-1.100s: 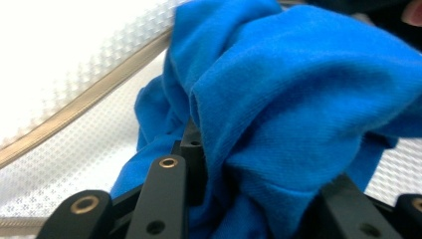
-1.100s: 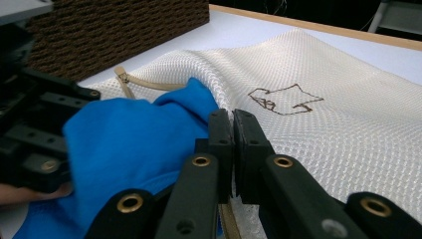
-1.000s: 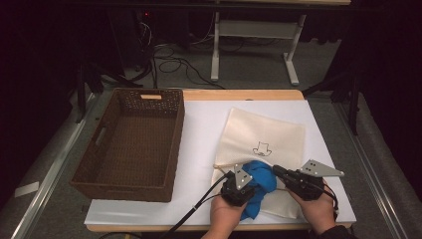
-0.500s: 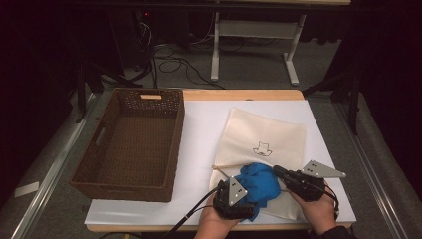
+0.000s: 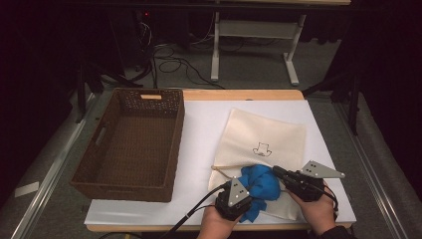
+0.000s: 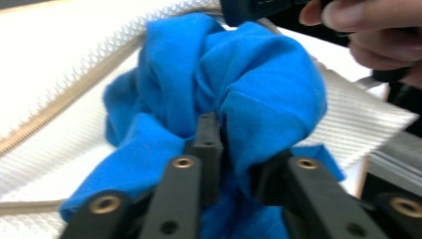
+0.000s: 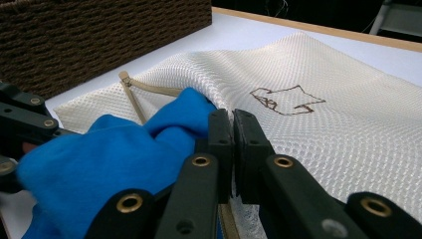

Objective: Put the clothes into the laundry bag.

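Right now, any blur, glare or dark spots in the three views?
High view: white table sheet evenly lit, surroundings almost black. Left gripper view: blue cloth fairly sharp, the hand and near jaws soft, the top-left corner washed out. Right gripper view: mesh bag crisp, wicker basket dim.

Overhead light falls evenly on the white bench (image 5: 209, 129) while the room behind sinks into near black, shadows stay soft, and the blue cloth (image 6: 239, 84) looks slightly blurred, perhaps from motion, with near jaws out of focus
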Demonstrator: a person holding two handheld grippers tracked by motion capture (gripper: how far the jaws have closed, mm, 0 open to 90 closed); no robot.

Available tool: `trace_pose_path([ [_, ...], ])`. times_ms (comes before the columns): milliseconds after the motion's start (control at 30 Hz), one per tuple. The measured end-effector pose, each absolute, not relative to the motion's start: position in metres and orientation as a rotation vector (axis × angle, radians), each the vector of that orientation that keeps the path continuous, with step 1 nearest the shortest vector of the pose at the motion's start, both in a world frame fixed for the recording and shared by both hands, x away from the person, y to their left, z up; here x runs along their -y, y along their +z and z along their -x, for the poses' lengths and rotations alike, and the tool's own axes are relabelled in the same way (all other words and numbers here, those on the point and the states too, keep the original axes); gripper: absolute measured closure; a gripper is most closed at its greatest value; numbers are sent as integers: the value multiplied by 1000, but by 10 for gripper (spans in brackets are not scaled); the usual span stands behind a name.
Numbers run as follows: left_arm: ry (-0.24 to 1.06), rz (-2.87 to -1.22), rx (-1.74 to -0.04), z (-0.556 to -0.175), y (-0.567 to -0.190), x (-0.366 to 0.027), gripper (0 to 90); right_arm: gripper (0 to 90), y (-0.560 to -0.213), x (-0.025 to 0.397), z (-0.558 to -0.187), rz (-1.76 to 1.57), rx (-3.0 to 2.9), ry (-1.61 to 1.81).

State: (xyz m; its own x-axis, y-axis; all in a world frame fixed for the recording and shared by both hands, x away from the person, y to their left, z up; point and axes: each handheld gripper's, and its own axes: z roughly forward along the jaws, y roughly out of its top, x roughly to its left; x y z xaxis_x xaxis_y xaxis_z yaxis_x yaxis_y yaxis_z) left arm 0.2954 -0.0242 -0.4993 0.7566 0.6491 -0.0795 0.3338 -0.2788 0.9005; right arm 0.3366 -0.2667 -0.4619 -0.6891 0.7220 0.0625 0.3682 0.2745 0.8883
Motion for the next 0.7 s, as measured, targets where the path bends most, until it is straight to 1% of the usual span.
trace_pose_path([
  [200,392,-1817,-925,-321,-505,29,794,885,-462,265,-337,-985,-2194,1381],
  [267,417,-1822,-960,-330,-509,33,776,885,-462,266,-336,-982,-2191,1383],
  [333,444,-1830,-987,-336,-511,37,729,885,-462,266,-336,-975,-2189,1383],
  [367,454,-1826,-1004,-339,-511,38,720,885,-462,266,-336,-973,-2189,1384],
  [433,449,-1820,-1027,-341,-509,37,683,885,-462,266,-336,-974,-2191,1384],
  [500,442,-1820,-1031,-338,-508,34,607,885,-462,267,-337,-975,-2191,1387],
  [533,438,-1823,-1030,-337,-508,32,555,885,-462,267,-336,-979,-2190,1389],
  [600,393,-1835,-1035,-334,-507,25,483,885,-462,267,-336,-977,-2191,1389],
  [633,377,-1854,-1030,-331,-504,20,458,885,-462,268,-337,-975,-2191,1389],
  [700,405,-1887,-999,-324,-500,12,421,884,-462,267,-337,-978,-2192,1390],
])
